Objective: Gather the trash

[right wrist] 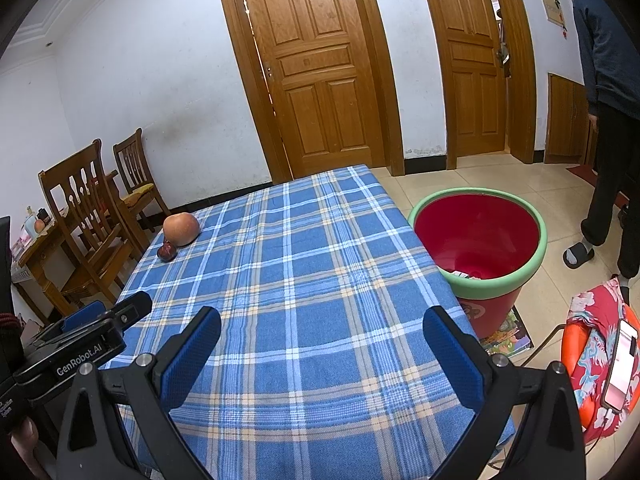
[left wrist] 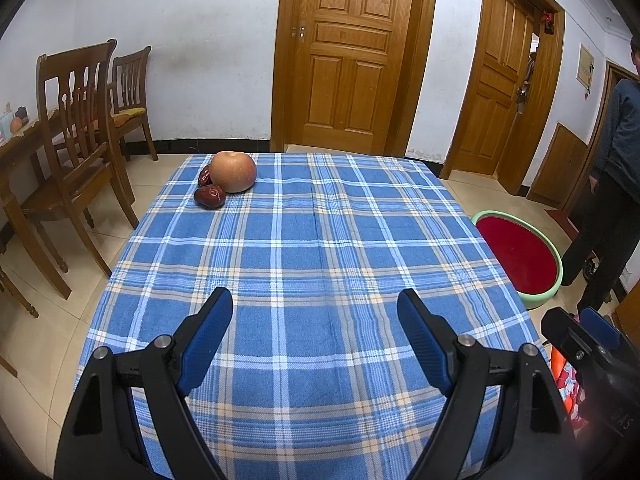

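A red bin with a green rim stands on the floor right of the table, with some scraps inside at the bottom; it also shows in the left wrist view. An apple and two red dates lie at the far left of the blue plaid tablecloth; the apple and one date show in the right wrist view. My left gripper is open and empty above the near part of the table. My right gripper is open and empty above the table's near right part.
Wooden chairs and a side table stand left of the table. Two wooden doors are behind. A person stands at the right. A red patterned stool with a phone sits near right of the bin.
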`<state>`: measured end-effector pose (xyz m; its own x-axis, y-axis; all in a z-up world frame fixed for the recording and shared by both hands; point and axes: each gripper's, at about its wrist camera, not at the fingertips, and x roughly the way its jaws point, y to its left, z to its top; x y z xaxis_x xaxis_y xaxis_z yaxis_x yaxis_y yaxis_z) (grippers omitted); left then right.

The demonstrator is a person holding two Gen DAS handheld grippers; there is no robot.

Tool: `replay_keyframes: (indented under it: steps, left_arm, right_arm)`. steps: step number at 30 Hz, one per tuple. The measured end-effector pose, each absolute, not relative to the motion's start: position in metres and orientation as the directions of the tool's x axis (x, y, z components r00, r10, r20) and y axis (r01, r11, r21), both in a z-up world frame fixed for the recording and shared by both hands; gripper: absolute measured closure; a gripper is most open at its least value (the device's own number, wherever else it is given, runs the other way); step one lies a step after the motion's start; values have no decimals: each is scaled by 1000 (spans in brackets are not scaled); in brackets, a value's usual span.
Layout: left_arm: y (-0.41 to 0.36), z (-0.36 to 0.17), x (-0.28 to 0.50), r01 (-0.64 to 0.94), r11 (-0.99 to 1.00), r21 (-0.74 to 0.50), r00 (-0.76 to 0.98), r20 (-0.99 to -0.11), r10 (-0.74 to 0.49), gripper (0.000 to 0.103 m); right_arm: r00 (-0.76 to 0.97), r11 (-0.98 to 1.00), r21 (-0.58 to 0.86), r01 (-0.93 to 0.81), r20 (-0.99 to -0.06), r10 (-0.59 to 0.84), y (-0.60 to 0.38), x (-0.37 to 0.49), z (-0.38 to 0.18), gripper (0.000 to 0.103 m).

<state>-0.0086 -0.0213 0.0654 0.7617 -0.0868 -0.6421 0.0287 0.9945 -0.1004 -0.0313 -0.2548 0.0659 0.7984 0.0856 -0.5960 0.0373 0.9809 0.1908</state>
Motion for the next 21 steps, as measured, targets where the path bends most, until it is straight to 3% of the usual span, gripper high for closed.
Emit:
replay_keyframes:
  steps: [21]
  left_arm:
    - [-24, 63, -2, 27, 994, -102, 749, -657, -88, 19]
  right_arm:
    - [794, 981, 189, 40, -602, 84, -255, -30, 65, 0]
